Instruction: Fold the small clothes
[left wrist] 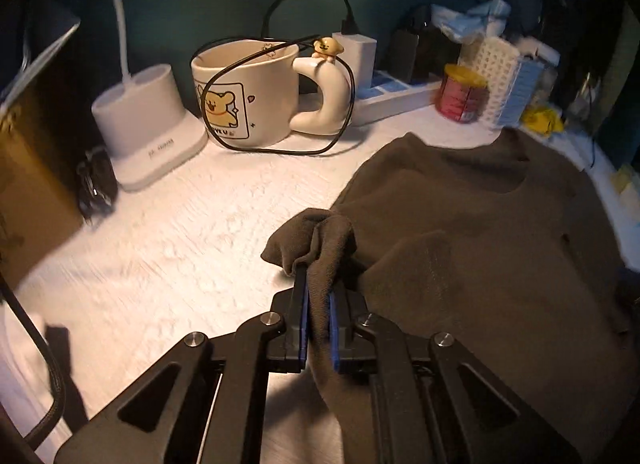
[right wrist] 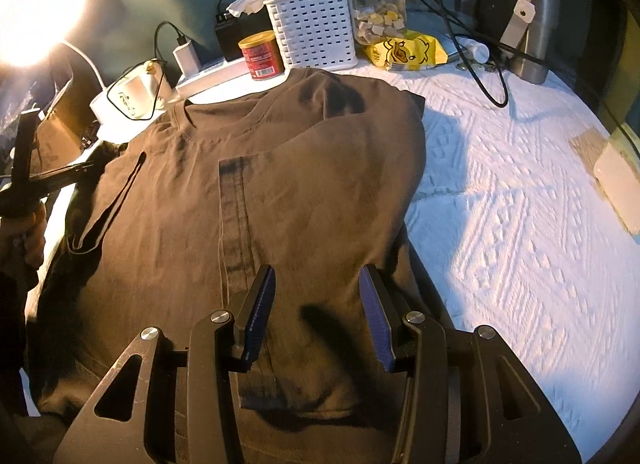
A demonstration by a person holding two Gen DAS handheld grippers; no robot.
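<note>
The T-shirt (right wrist: 256,184) is plain dark brown. It lies on a white cloth (right wrist: 520,204) with a raised geometric pattern. The cream mug (left wrist: 248,96) bears a yellow bear.

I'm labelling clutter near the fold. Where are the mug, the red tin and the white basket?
mug (left wrist: 256,104): left wrist view, its printed side.
red tin (right wrist: 262,56): right wrist view, its label.
white basket (right wrist: 316,34): right wrist view, front wall.

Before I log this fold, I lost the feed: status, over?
Left gripper shut on the brown shirt's sleeve. Right gripper open above the shirt, not gripping. Mug and cable close beside the shirt.
</note>
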